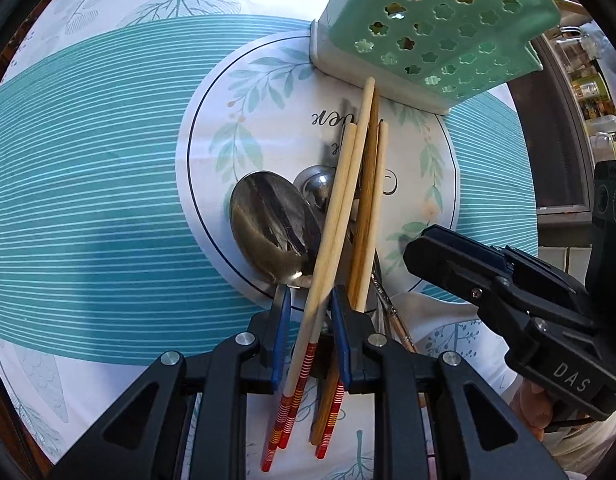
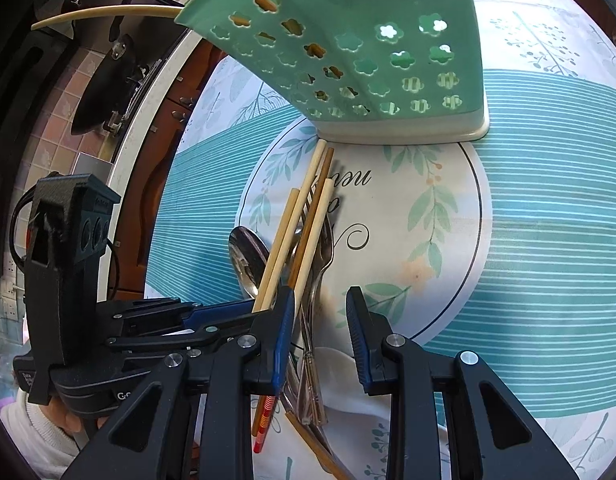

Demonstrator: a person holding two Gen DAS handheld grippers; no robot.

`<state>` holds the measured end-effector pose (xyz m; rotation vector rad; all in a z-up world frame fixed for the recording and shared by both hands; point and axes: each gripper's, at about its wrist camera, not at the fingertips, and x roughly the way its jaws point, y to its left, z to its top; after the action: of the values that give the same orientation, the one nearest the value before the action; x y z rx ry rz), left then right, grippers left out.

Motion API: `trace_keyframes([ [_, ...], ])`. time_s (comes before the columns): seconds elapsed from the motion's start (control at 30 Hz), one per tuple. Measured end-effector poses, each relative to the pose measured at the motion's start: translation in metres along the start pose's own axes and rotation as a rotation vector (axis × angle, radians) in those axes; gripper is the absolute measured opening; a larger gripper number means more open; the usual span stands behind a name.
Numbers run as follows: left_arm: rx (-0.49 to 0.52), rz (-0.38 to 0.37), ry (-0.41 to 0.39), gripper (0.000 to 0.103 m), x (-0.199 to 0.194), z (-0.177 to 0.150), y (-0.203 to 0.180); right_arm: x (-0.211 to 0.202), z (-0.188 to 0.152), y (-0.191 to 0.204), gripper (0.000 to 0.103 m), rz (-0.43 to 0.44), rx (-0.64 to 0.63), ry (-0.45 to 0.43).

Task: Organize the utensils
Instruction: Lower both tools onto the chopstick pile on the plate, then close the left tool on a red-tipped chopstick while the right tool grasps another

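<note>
A bundle of wooden chopsticks [image 1: 350,200] with red-striped ends lies on the tablecloth, pointing at the green perforated utensil holder [image 1: 436,28]. My left gripper [image 1: 308,300] is shut on a pair of these chopsticks. A large metal spoon [image 1: 274,226] and a smaller spoon [image 1: 318,188] lie beside them. In the right wrist view the chopsticks [image 2: 304,220], spoon [image 2: 248,260] and forks [image 2: 320,256] lie in front of the holder [image 2: 348,48]. My right gripper [image 2: 320,308] is open and empty over the fork handles.
The table has a teal-striped leaf-print cloth [image 1: 88,180] with a round white printed panel [image 2: 428,220]. A kitchen counter and cabinets [image 2: 140,120] stand past the table's edge. The right gripper's body [image 1: 508,300] shows in the left wrist view.
</note>
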<state>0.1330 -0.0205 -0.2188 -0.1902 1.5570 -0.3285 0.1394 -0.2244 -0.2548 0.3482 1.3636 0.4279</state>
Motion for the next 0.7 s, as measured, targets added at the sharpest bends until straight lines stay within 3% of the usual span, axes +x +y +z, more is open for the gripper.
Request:
trace_keyframes([
  [0.2, 0.031, 0.008, 0.057, 0.003, -0.003, 0.002, -0.002, 0.001, 0.003, 0.0, 0.027, 0.007, 0.005, -0.001],
  [0.4, 0.02, -0.001, 0.049, 0.003, -0.006, -0.005, -0.002, 0.002, 0.004, 0.003, 0.027, 0.011, -0.002, 0.005],
  [0.7, 0.008, -0.051, -0.03, 0.003, -0.034, -0.018, 0.001, 0.008, 0.012, 0.007, 0.027, 0.016, 0.0, 0.012],
])
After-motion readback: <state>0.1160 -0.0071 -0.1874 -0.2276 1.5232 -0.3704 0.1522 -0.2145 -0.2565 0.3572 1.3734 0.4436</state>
